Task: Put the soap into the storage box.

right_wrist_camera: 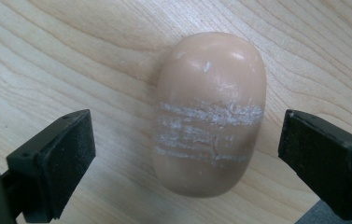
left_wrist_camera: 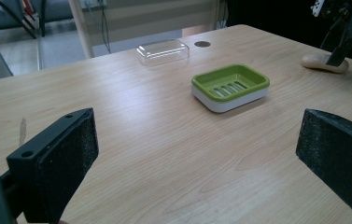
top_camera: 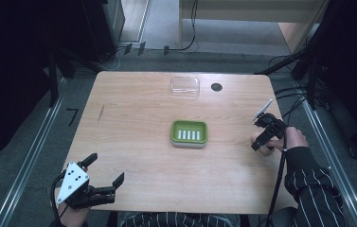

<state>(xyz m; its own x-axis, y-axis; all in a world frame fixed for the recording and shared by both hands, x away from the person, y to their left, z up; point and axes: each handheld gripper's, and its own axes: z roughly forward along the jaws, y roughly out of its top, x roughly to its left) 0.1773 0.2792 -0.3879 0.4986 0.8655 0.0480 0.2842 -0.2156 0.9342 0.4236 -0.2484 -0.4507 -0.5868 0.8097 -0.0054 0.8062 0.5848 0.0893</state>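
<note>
The wooden table point(top_camera: 133, 142) takes up the middle of the high view, its far edge near the top third of the frame and its near edge along the bottom. Broad bare wood runs across its left half and along the lower centre, open on all sides. A small dark round hole point(top_camera: 216, 87) sits near the far edge, right of centre.

The green soap dish point(top_camera: 189, 133) stands at the centre of the frame, well apart from every table edge, with a slotted floor and a white base. In the left gripper view it lies right of centre in the upper half point(left_wrist_camera: 230, 87). The clear plastic lid point(top_camera: 185, 87) rests close to the far edge, above the dish in the frame and apart from it.

The left gripper point(top_camera: 104, 168) hangs at the lower left of the high view, at the table's near edge, a grey three-cornered plate on top. Its jaws stand wide apart, with nothing between them but bare wood.

The right gripper point(top_camera: 260, 134) is at the right of the frame, near the table's right edge, tilted down over the soap bar point(top_camera: 263, 150). In the right gripper view the tan, oval soap bar point(right_wrist_camera: 209, 112), scored with pale scratch lines across its middle, lies flat on the wood between the jaws. Those jaws are spread wider than the bar, with a clear gap on each side, touching nothing.
</note>
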